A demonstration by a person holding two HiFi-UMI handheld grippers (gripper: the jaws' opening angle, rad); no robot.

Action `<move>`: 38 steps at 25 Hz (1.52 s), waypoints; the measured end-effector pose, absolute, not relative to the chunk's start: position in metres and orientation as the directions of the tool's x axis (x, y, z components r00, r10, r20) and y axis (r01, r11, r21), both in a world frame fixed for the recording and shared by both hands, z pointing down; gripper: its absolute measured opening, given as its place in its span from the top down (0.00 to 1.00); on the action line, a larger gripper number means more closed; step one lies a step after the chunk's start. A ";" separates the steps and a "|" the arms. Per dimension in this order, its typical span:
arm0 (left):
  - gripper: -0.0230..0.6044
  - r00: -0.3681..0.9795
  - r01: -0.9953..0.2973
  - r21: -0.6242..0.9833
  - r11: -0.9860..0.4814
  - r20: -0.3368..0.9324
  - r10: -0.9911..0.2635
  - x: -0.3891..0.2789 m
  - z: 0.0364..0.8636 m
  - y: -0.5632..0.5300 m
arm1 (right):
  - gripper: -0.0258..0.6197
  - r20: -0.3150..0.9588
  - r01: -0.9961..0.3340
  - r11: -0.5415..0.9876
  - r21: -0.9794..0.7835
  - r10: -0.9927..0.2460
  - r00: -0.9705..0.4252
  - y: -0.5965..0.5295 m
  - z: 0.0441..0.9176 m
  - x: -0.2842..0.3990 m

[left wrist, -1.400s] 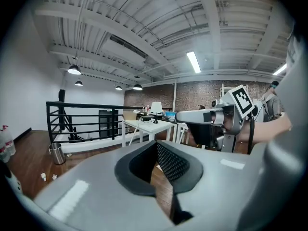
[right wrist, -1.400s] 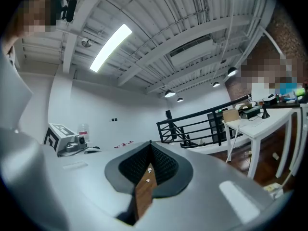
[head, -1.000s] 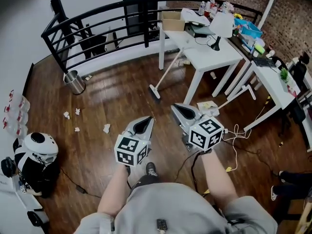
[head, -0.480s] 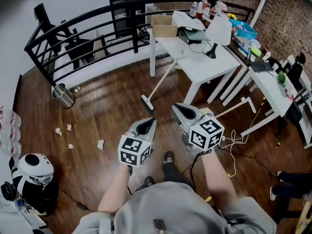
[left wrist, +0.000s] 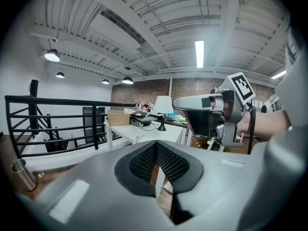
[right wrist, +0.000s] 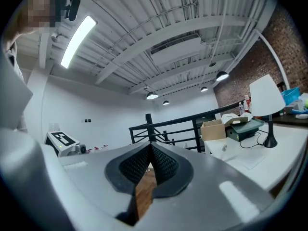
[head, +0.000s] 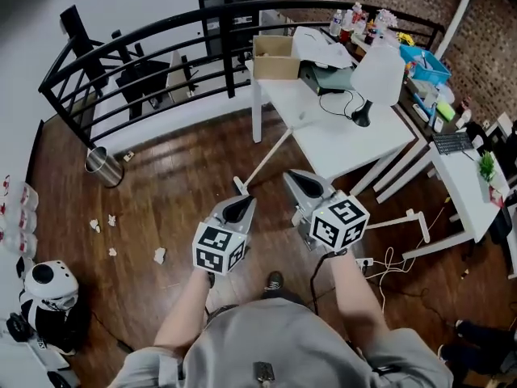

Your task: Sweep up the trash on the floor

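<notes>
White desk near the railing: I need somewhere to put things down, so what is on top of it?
A cardboard box, papers over a dark flat device, a black cable and a white-shaded lamp. The lamp hides the desk surface under it.

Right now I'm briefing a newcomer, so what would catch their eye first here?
The left gripper and right gripper, shut and empty, fill the middle. Just beyond, a broom slants up to the white table. Paper scraps dot the floor at left, near a bin.
</notes>
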State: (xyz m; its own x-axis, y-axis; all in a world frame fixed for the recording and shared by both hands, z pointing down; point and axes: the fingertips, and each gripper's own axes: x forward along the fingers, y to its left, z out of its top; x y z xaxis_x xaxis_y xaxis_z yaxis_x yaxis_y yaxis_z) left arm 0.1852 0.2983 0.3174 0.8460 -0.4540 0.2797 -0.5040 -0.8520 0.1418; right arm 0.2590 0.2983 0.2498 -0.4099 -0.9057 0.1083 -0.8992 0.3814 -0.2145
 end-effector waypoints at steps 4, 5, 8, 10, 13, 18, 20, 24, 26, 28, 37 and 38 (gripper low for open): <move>0.95 0.837 -0.521 0.115 -0.846 0.266 -0.479 0.225 0.308 0.261 | 0.96 0.106 -0.896 0.389 -0.214 -0.903 -0.417 0.259 0.256 0.297; 0.95 0.833 -0.525 0.108 -0.844 0.270 -0.484 0.231 0.307 0.253 | 0.96 0.108 -0.893 0.393 -0.218 -0.900 -0.422 0.251 0.258 0.303; 0.95 0.821 -0.541 0.109 -0.834 0.285 -0.495 0.243 0.311 0.232 | 0.96 0.126 -0.886 0.401 -0.232 -0.891 -0.436 0.231 0.268 0.313; 0.95 0.820 -0.543 0.117 -0.832 0.290 -0.494 0.251 0.316 0.216 | 0.96 0.139 -0.888 0.395 -0.237 -0.891 -0.433 0.215 0.274 0.321; 0.95 0.824 -0.536 0.135 -0.833 0.300 -0.481 0.263 0.330 0.186 | 0.96 0.166 -0.896 0.377 -0.235 -0.893 -0.419 0.188 0.285 0.334; 0.95 0.853 -0.488 0.157 -0.859 0.294 -0.431 0.293 0.353 0.129 | 0.96 0.241 -0.926 0.316 -0.208 -0.901 -0.362 0.137 0.307 0.365; 0.95 0.863 -0.472 0.169 -0.865 0.288 -0.415 0.301 0.359 0.107 | 0.96 0.276 -0.936 0.289 -0.200 -0.900 -0.337 0.117 0.316 0.376; 0.95 0.876 -0.443 0.201 -0.873 0.304 -0.374 0.316 0.376 0.070 | 0.96 0.334 -0.957 0.211 -0.198 -0.904 -0.269 0.088 0.335 0.399; 0.95 0.878 -0.431 0.205 -0.879 0.320 -0.356 0.323 0.387 0.054 | 0.96 0.358 -0.964 0.175 -0.198 -0.903 -0.237 0.077 0.347 0.410; 0.95 0.875 -0.426 0.210 -0.880 0.341 -0.343 0.330 0.398 0.042 | 0.96 0.378 -0.968 0.141 -0.208 -0.901 -0.212 0.070 0.359 0.421; 0.95 0.867 -0.406 0.224 -0.886 0.402 -0.296 0.370 0.434 0.028 | 0.96 0.474 -0.967 0.093 -0.235 -0.858 -0.198 0.064 0.411 0.458; 0.95 0.864 -0.409 0.227 -0.884 0.408 -0.295 0.374 0.438 0.028 | 0.96 0.491 -0.966 0.089 -0.243 -0.848 -0.202 0.065 0.420 0.461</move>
State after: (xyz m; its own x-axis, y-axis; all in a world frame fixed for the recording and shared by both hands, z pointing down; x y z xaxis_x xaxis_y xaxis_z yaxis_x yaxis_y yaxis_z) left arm 0.3736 0.0283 0.4384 0.8639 -0.2953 0.4079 -0.4094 -0.8836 0.2274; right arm 0.4612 0.0653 0.4197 -0.2016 -0.8476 0.4908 -0.9659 0.0889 -0.2432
